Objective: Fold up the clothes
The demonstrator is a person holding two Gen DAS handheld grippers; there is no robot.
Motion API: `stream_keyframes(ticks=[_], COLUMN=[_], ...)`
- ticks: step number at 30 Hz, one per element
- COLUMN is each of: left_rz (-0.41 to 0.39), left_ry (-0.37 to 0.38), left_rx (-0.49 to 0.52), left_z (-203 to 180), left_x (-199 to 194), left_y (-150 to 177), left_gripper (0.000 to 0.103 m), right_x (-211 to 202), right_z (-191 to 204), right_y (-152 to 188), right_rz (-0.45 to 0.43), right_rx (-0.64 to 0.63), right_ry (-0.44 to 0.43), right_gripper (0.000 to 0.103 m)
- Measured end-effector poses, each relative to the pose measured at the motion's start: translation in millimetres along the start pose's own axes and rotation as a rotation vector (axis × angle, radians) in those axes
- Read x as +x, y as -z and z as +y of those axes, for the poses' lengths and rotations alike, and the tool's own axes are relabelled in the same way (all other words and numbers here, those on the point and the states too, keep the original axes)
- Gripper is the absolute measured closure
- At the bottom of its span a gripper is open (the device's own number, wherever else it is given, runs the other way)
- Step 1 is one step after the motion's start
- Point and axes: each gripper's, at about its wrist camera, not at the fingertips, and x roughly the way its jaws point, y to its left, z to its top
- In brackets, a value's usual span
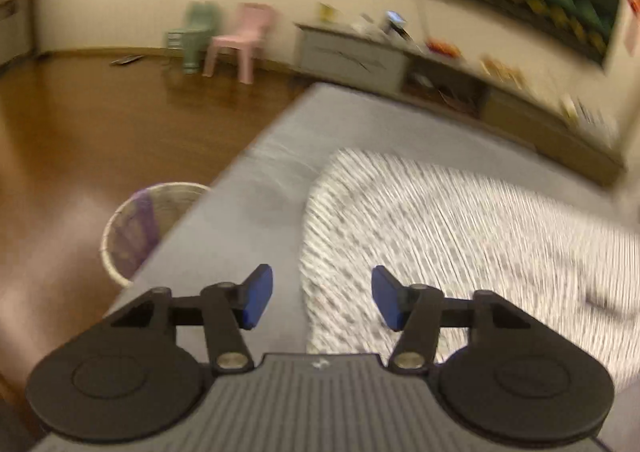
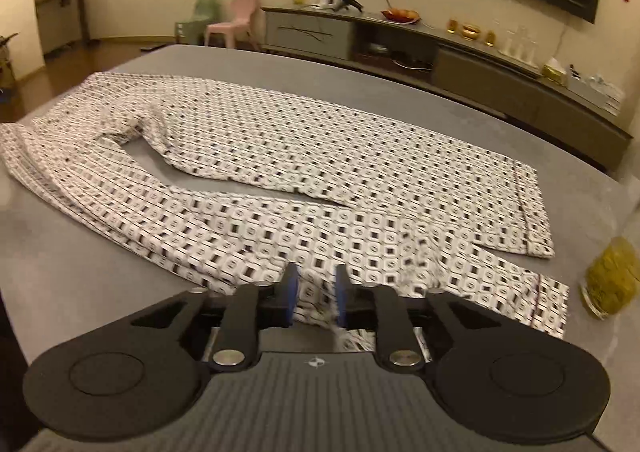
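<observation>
Trousers [image 2: 280,172] lie spread flat ahead of the right tongs [image 2: 313,292], no fold made yet; its jaws stand apart around the near leg's edge; left tongs [image 1: 322,298] spread, empty, beside the cloth.

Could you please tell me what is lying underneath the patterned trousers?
The patterned trousers lie spread on a grey surface, which shows all around them and in the gap between the two legs. Anything directly beneath the fabric is covered and cannot be seen.

Trousers: patterned trousers [image 2: 280,172] spread flat on the grey counter [image 2: 80,272], legs forked.
Right gripper: right gripper [image 2: 314,292] at the near leg's edge, jaws narrowly parted, bunched fabric between them.
</observation>
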Motion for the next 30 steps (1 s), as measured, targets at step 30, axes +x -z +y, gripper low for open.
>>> stream_keyframes(ticks=[30], left_rz=[-0.015], left_ry=[-0.120], left_rx=[0.310], left_z=[-29.7], left_x=[64.8], left_y=[-27.5], left_gripper=[0.053], right_x=[24.9], right_z=[33.8], right_y=[-18.2], right_rz=[-0.039], right_rx=[-0.072], right_ry=[-0.136], right_gripper=[0.081])
